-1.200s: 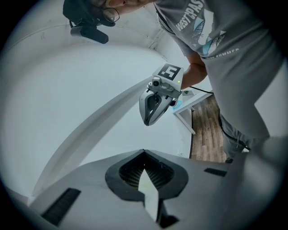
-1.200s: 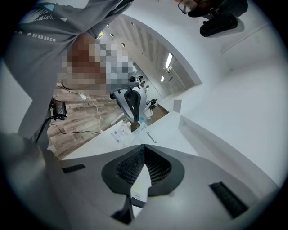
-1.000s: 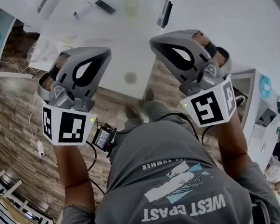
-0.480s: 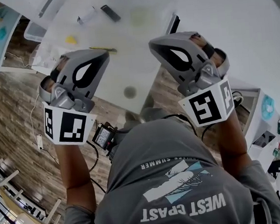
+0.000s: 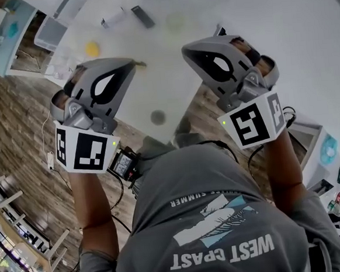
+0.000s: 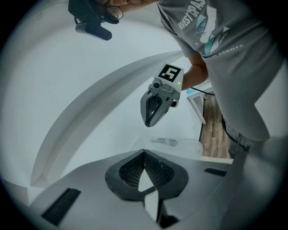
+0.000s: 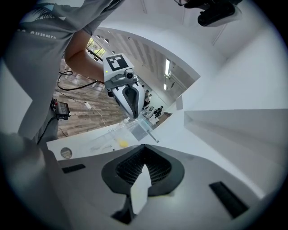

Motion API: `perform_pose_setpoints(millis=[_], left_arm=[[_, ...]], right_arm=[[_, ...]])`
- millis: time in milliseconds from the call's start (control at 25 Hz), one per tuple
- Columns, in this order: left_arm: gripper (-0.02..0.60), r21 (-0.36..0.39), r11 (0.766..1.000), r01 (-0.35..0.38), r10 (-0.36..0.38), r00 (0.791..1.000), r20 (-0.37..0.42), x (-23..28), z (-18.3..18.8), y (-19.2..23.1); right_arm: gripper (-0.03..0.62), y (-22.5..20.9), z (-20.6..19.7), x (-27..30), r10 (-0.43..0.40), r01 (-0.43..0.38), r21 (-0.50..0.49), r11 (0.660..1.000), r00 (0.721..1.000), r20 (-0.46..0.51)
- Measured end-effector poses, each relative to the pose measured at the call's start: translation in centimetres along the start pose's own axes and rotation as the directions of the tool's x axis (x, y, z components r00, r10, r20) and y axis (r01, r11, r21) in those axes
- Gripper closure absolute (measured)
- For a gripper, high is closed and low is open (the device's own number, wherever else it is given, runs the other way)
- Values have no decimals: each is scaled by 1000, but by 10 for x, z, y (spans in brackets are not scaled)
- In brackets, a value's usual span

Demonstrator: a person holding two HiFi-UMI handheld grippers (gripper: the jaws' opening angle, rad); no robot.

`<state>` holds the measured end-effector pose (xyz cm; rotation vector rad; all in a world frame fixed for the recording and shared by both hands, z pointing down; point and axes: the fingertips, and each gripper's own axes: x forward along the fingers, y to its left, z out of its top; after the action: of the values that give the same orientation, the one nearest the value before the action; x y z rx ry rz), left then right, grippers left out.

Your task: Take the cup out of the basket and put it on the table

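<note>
Gripping nothing, left tongs [image 6: 144, 152], right tongs [image 7: 144, 146] shut, possible remote [image 5: 144, 16], head view only

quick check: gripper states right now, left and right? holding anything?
Left gripper: closed, nothing between the jaws.
Right gripper: closed, nothing between the jaws.

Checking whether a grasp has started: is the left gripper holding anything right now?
No, the left gripper has its jaws closed together with nothing between them in the left gripper view.

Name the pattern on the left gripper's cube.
Black squares on white; the cube shows best in head view.
</note>
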<state>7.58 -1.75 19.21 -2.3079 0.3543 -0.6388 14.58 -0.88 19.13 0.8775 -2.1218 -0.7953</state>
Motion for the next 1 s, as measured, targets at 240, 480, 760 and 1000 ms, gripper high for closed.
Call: perform_pose_setpoints(millis=[240,480,760,1000], left_arm=[[572,2,1000,6,-6,1000,0,8,-2,11],[572,7,1000,23,-23,999,24,19,-13,26],[572,0,999,52,-52,997,48,39,-20,38],[572,-2,996,90,-90,994,62,54,-28,43]], right_arm=[[582,-7,-8,15,15,-15,19,1000,1000,-9],[582,-16,-19,35,23,-21,35,999,998,-55],[582,-22,-42,54,59,-52,64,997,991,-116],[582,-29,-59,74,85,-70,91,993,983,-165]])
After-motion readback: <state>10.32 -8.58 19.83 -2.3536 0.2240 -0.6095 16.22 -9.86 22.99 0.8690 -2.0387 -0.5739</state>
